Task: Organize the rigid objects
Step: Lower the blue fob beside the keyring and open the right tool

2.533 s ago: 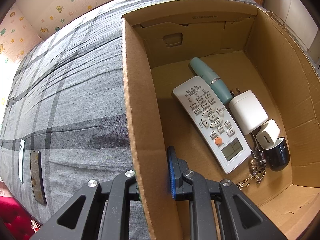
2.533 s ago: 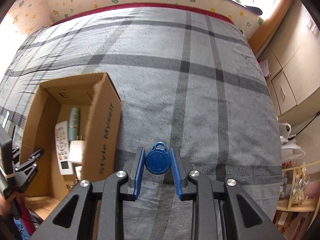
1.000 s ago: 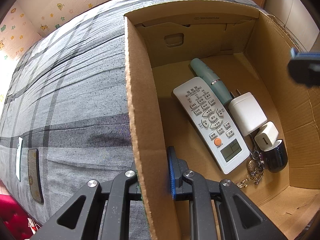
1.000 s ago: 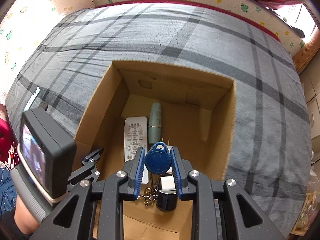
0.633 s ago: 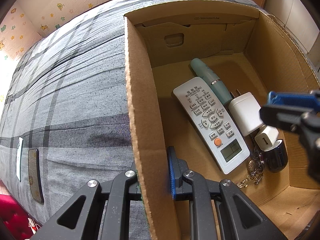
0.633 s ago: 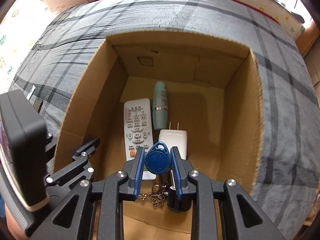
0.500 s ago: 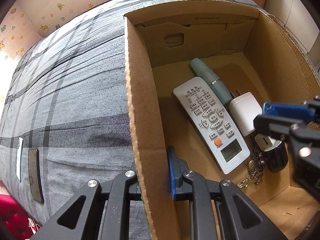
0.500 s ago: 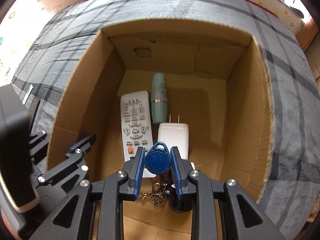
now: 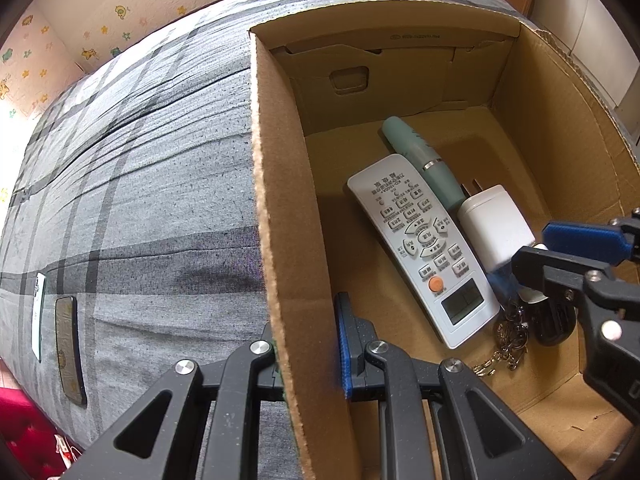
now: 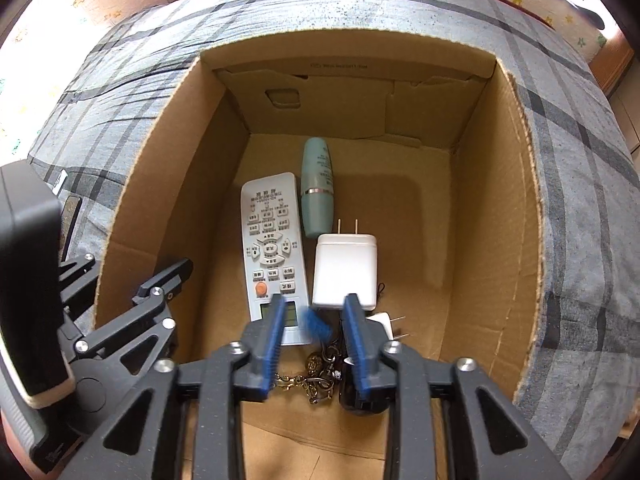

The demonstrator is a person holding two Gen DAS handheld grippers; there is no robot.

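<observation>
An open cardboard box (image 10: 496, 208) stands on a grey plaid bed. Inside lie a white remote (image 10: 270, 244), a teal tube (image 10: 317, 188), a white charger (image 10: 346, 270), a smaller white plug (image 10: 384, 320), a keychain (image 10: 320, 376) and a dark round case (image 10: 360, 400). My right gripper (image 10: 314, 320) is open over the box; the blue key fob (image 10: 316, 324) is blurred between its jaws, falling free. It also shows blurred in the left wrist view (image 9: 500, 280). My left gripper (image 9: 308, 344) is shut on the box's left wall (image 9: 280, 240).
A phone (image 9: 70, 350) and a white card (image 9: 38, 316) lie on the bed left of the box. Patterned wallpaper runs behind the bed. The box floor right of the charger (image 10: 416, 232) holds nothing.
My right gripper carried the blue fob over and down into the box, then opened; the fob has left the jaws and is dropping. My left gripper still grips the wall.
</observation>
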